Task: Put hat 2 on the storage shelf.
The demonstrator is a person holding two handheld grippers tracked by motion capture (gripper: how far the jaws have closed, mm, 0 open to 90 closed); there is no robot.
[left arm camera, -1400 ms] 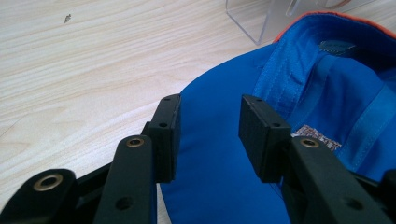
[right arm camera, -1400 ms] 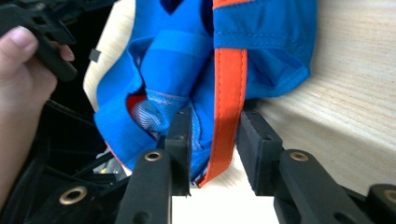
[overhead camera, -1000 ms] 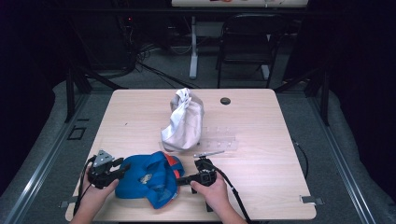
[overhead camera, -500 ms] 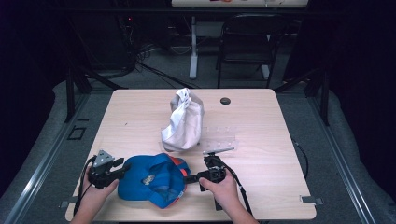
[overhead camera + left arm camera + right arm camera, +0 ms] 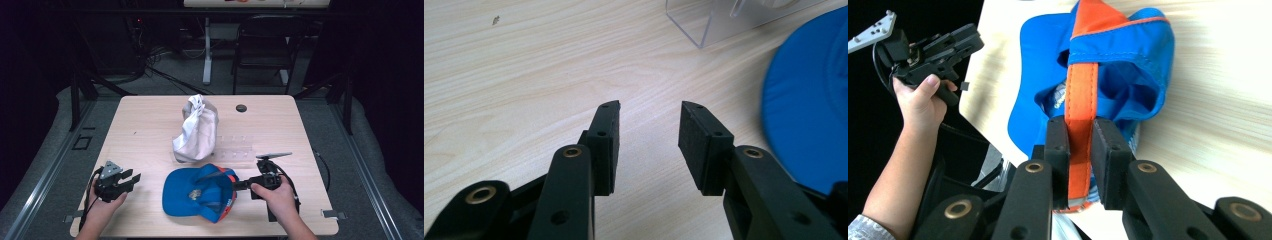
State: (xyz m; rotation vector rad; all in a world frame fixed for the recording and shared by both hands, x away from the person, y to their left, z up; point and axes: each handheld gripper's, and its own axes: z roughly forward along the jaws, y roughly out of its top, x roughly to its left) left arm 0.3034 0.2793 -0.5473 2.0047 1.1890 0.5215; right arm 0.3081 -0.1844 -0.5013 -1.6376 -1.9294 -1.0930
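We see the blue cap (image 5: 200, 194) lying upside down near the front edge of the table (image 5: 150, 120), at about six o'clock from the white cap (image 5: 196, 130) that rests at the table's middle. Its long axis runs roughly from nine to three o'clock in the high view: the brim points toward nine, and the orange back strap (image 5: 1081, 95) points toward three, at our right gripper (image 5: 244, 185). In the right gripper view that gripper's pads pinch the orange strap between them, so it is clamped on the cap. Our left gripper (image 5: 131, 179) rests at nine o'clock of the cap, well apart from it, its jaws standing parted over bare wood with nothing between them, as the left gripper view shows. A clear plastic stand (image 5: 235, 150) sits at about one o'clock from the blue cap, just beside the white one.

Against the frame a second ago, the blue cap has shifted toward three o'clock along the table; it then lay against the left gripper and now a gap of bare wood separates them. The right hand has moved the same way, toward the right edge. The white cap, the stand and the left hand have kept their places.
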